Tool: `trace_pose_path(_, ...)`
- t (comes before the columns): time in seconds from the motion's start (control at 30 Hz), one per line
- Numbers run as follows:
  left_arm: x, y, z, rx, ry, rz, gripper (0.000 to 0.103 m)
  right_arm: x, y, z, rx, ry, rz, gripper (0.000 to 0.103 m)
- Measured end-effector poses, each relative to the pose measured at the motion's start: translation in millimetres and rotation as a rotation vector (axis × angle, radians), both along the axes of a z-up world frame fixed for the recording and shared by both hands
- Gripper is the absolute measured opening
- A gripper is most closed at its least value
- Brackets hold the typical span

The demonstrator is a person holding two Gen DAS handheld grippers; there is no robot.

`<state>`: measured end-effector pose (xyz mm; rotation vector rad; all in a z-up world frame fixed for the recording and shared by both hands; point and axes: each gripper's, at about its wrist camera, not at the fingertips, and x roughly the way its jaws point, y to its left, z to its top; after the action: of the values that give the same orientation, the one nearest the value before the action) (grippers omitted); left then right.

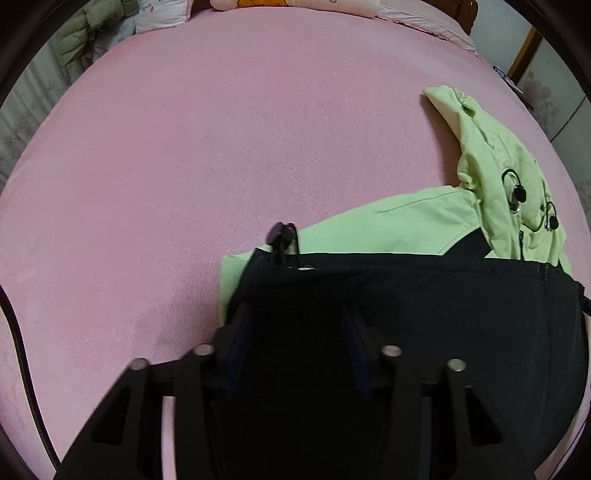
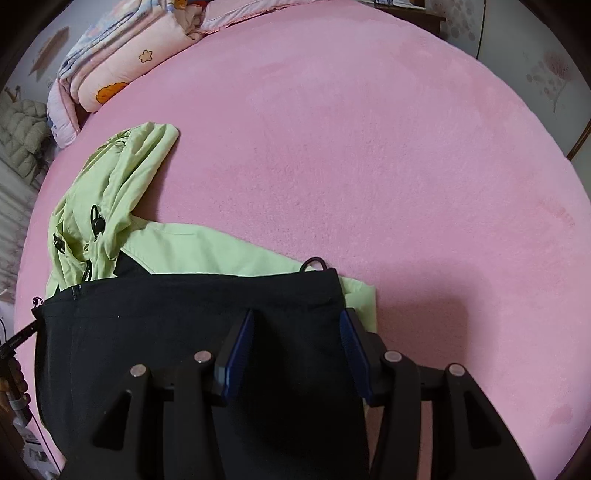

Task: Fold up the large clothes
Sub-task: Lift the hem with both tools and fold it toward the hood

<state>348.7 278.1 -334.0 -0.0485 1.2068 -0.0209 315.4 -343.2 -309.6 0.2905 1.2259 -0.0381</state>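
Note:
A hooded jacket, light green [image 1: 388, 225] with a black lower part [image 1: 443, 306], lies folded on the pink bed, the black part laid over the green. Its crumpled hood [image 1: 491, 166] with black cord toggles points to the far side. My left gripper [image 1: 295, 321] hangs over the black fabric near its left corner, jaws apart, nothing pinched that I can see. A cord toggle [image 1: 280, 236] sticks out just beyond it. In the right wrist view my right gripper [image 2: 297, 325] stands open over the black part [image 2: 147, 325] near its right corner, blue pads apart; the hood [image 2: 110, 184] lies far left.
The pink bed cover [image 1: 221, 147] spreads wide around the jacket. Pillows [image 1: 295, 5] and a folded patterned quilt [image 2: 122, 62] lie at the head end. A puffy olive coat [image 1: 85, 29] hangs beyond the bed's edge. A hand [image 2: 14, 387] shows at the left edge.

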Motion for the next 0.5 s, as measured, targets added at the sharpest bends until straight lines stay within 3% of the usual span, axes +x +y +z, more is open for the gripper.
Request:
trace_pose_path(0.03,1,0,-2,0.039,0.003,0.002,0.010,-1,-1,-1,0.007,-0.002,-0.003,0.050)
trace_pose_path(0.07,1,1,-3,0.047,0.009,-0.002,0.010,-2,-3,-1,0.010,-0.006,-0.010,0.045)
trace_pose_path(0.17,-2,1,2,0.057,-0.018,-0.003,0.004,-8,-14,-1,0.012,-0.008,-0.063,0.008)
trace_pose_path(0.2,-4,-1,3,0.066,-0.030,-0.005,0.004,-12,-19,1,0.030,-0.016,-0.076,0.003)
trace_pose_path(0.3,-11,-3,11,0.070,-0.066,0.005,0.003,-20,-22,9,0.029,-0.046,-0.067,0.002)
trace_pose_path(0.37,-12,4,12,0.025,-0.059,0.025,0.004,-24,-20,14,0.006,-0.055,-0.037,0.002)
trace_pose_path(0.43,-7,6,6,-0.001,-0.042,0.030,0.011,-20,-21,13,0.012,-0.022,-0.035,0.004)
trace_pose_path(0.47,-5,8,4,-0.016,-0.032,0.025,0.018,-17,-21,12,-0.001,-0.013,-0.032,0.011)
trace_pose_path(0.5,-3,10,2,-0.025,-0.024,0.019,0.020,-15,-20,12,-0.004,-0.014,-0.029,0.026)
